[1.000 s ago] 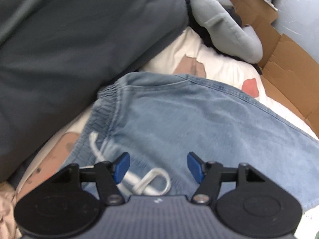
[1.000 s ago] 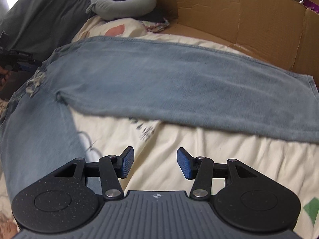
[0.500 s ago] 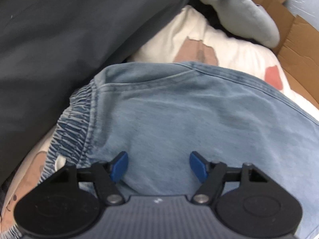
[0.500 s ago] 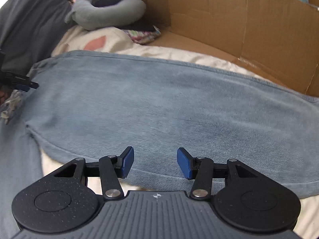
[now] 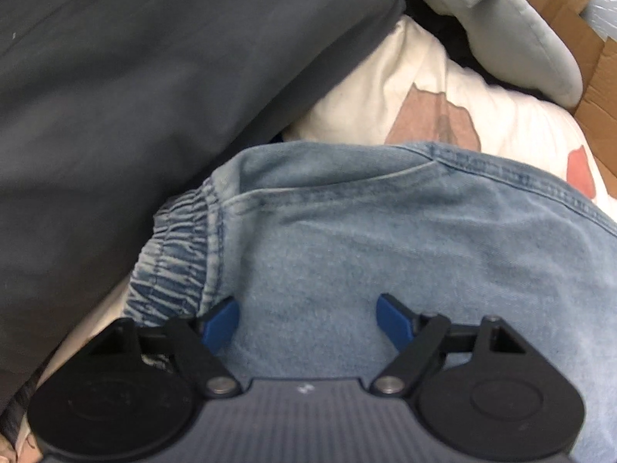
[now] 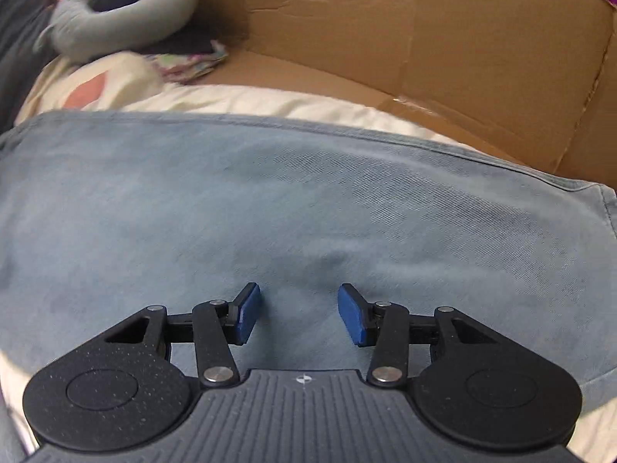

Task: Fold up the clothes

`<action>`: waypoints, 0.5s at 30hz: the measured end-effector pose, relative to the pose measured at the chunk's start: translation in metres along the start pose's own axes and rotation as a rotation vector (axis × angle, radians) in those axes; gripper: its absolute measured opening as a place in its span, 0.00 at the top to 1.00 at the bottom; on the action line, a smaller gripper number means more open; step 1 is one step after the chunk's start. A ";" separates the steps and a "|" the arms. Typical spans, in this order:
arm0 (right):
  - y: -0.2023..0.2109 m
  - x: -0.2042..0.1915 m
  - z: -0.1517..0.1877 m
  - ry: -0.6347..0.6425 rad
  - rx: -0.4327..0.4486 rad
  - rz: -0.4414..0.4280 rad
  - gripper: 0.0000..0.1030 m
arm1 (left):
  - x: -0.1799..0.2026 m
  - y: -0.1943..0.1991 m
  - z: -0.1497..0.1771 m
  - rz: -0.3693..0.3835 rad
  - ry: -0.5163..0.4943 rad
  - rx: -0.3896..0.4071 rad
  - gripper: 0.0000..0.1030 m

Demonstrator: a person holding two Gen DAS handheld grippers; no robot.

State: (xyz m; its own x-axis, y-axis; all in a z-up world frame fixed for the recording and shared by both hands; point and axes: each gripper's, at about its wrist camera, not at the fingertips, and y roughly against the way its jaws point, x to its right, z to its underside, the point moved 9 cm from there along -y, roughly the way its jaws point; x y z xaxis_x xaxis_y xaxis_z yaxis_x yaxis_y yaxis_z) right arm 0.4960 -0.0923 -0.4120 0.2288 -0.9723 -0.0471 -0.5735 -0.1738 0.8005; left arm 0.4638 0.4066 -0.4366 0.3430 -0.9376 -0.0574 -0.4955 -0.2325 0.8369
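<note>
Light blue denim trousers [image 5: 385, 247] lie spread on a cream bedsheet [image 5: 416, 88]. Their gathered elastic waistband [image 5: 173, 258] shows at the left in the left wrist view. My left gripper [image 5: 307, 322] hovers low over the denim just right of the waistband, its jaws opening wide with only flat cloth under them. In the right wrist view a trouser leg [image 6: 308, 208] fills the middle. My right gripper [image 6: 299, 314] is close above that leg, its jaws closing a little, and no fold sits pinched between the blue pads.
A dark grey quilt [image 5: 135, 77] rises along the left. A grey neck pillow [image 6: 115, 27] lies at the bed's far end. Brown cardboard walls [image 6: 424, 38] stand along the bed's far side. A small patterned cloth [image 6: 189, 65] lies beside the pillow.
Both grippers have come down and forward over the trousers. The white drawstring has gone under the left gripper, whose jaws have widened. The right gripper moved from bare sheet onto the leg.
</note>
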 end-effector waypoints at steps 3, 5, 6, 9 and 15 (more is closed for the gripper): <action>-0.008 0.013 -0.012 -0.020 0.010 0.041 0.51 | 0.000 0.002 -0.001 -0.013 -0.046 0.021 0.21; -0.014 0.025 -0.021 -0.047 0.022 0.072 0.51 | 0.002 0.003 0.000 -0.026 -0.055 0.035 0.22; -0.016 0.033 -0.025 -0.061 0.027 0.099 0.51 | 0.002 0.003 0.000 -0.030 -0.049 0.037 0.22; -0.023 0.066 -0.034 -0.132 0.042 0.168 0.50 | 0.002 0.005 -0.001 -0.031 -0.044 0.033 0.23; -0.034 0.129 -0.050 -0.220 0.061 0.217 0.50 | 0.000 0.010 -0.003 -0.007 -0.054 0.008 0.27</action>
State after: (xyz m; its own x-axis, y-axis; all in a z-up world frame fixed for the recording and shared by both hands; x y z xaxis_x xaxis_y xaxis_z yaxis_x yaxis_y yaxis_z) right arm 0.5842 -0.2036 -0.4156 -0.0756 -0.9971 -0.0125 -0.6377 0.0387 0.7693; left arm 0.4616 0.4053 -0.4265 0.3034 -0.9484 -0.0925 -0.5000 -0.2411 0.8318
